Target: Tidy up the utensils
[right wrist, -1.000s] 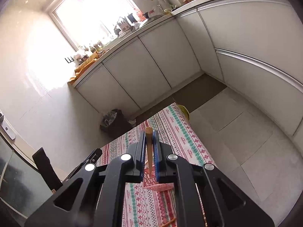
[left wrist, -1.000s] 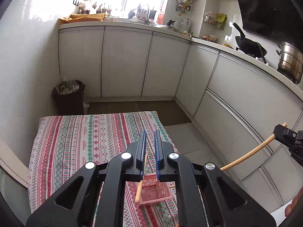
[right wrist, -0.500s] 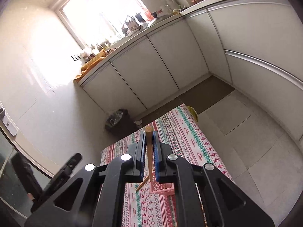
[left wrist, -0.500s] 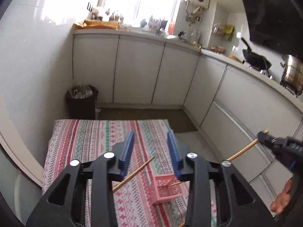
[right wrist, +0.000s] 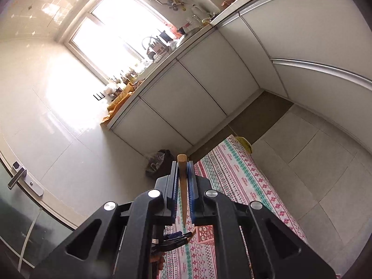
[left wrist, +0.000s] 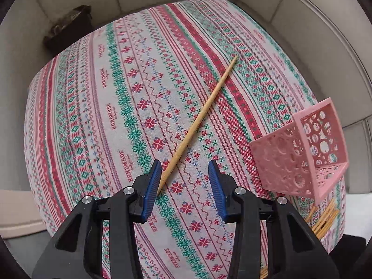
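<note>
My left claw points steeply down at the patterned cloth covering the tabletop. Its blue jaws stand partly apart and are closing a little, with nothing pressed between them. A single chopstick lies on the cloth, running diagonally from near my left jaw up and away to the right; its thick end sits just beside that jaw's inner face, and I cannot tell whether it touches. To the right of the claw, the pink perforated basket sits tilted, and just below it more chopsticks lie bunched at the edge of the cloth, partly hidden behind my claw's frame.

My right claw is closed tight on another chopstick, whose blunt end pokes out past the fingertips while its thin end points back toward me. It is aimed over the tabletop toward the white cabinets.
</note>
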Tool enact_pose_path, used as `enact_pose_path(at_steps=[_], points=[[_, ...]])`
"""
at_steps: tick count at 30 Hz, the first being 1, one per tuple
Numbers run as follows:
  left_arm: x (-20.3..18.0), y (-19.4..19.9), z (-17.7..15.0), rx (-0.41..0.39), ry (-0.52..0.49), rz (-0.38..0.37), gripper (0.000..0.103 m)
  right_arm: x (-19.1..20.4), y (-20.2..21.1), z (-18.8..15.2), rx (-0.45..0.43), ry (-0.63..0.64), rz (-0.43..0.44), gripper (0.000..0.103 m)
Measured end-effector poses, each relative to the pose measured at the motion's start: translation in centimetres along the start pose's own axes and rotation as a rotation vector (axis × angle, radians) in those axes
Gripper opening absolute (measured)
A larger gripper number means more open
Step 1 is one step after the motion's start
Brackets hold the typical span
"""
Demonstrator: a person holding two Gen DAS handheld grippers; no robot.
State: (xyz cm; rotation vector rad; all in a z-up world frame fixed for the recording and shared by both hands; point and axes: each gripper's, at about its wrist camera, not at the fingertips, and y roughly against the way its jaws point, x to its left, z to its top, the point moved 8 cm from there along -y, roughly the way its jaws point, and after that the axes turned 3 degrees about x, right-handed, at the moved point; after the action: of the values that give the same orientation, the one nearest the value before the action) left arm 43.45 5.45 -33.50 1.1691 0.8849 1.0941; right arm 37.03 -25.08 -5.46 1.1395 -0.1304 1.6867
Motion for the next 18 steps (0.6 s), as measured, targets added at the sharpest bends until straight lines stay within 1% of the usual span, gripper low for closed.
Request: enact_pose_path(at_steps=[3, 5, 6, 7, 8, 9, 10, 11, 13, 14, 15, 17, 18], points=[[-0.7, -1.2, 1.5, 0.020, -0.080, 0.024, 0.039, -1.1, -0.7, 0.2, -0.003, 0.001, -0.011, 0.008], [-0.8, -1.7, 2.6, 0.038, -0.093, 0.053, 0.039, -1.7, -1.2, 0.3, 0.001, -0.001, -0.011, 0.008], [-0.3, -1.9, 3.1, 0.048, -0.065, 0.065, 0.039, -2.0, -1.4, 0.2, 0.004, -0.004, -0.012, 0.008], [0.3, -1.7, 3.4, 0.044, -0.006, 0.053, 0.037, -2.3, -1.6, 0.3, 0.007, -0.010, -0.012, 0.008], [0.7, -1.5, 3.4, 0.039, 0.058, 0.010, 0.037, -2.6, -1.8, 0.4, 0.008, -0.016, -0.012, 0.008], [0.8, -1.4, 2.9, 0.052, 0.103, -0.046, 0.037, -2.9, -1.9, 0.4, 0.010, -0.020, -0.011, 0.008], [1.1, -1.4, 2.3, 0.069, 0.131, -0.065, 0.038, -3.1, -2.0, 0.5, 0.013, -0.025, -0.008, 0.008], [1.5, -1.3, 1.7, 0.078, 0.146, -0.055, 0.036, -3.3, -2.1, 0.6, 0.016, -0.029, -0.005, 0.008], [1.9, -1.4, 0.5, 0.106, 0.116, -0.020, 0.036, -3.7, -2.1, 0.6, 0.014, -0.041, 0.005, 0.008], [2.5, -1.5, 0.2, 0.121, 0.132, -0.008, 0.036, -3.9, -2.2, 0.4, 0.014, -0.048, 0.012, 0.008], [3.1, -1.6, 0.0, 0.123, 0.146, 0.006, 0.036, -4.0, -2.2, 0.3, 0.016, -0.053, 0.018, 0.009], [3.3, -2.0, 0.1, 0.107, 0.111, 0.010, 0.036, -4.4, -2.3, -0.2, 0.027, -0.070, 0.026, 0.009], [3.9, -2.3, -0.2, 0.116, 0.093, 0.032, 0.036, -4.5, -2.3, -0.4, 0.035, -0.077, 0.026, 0.009]])
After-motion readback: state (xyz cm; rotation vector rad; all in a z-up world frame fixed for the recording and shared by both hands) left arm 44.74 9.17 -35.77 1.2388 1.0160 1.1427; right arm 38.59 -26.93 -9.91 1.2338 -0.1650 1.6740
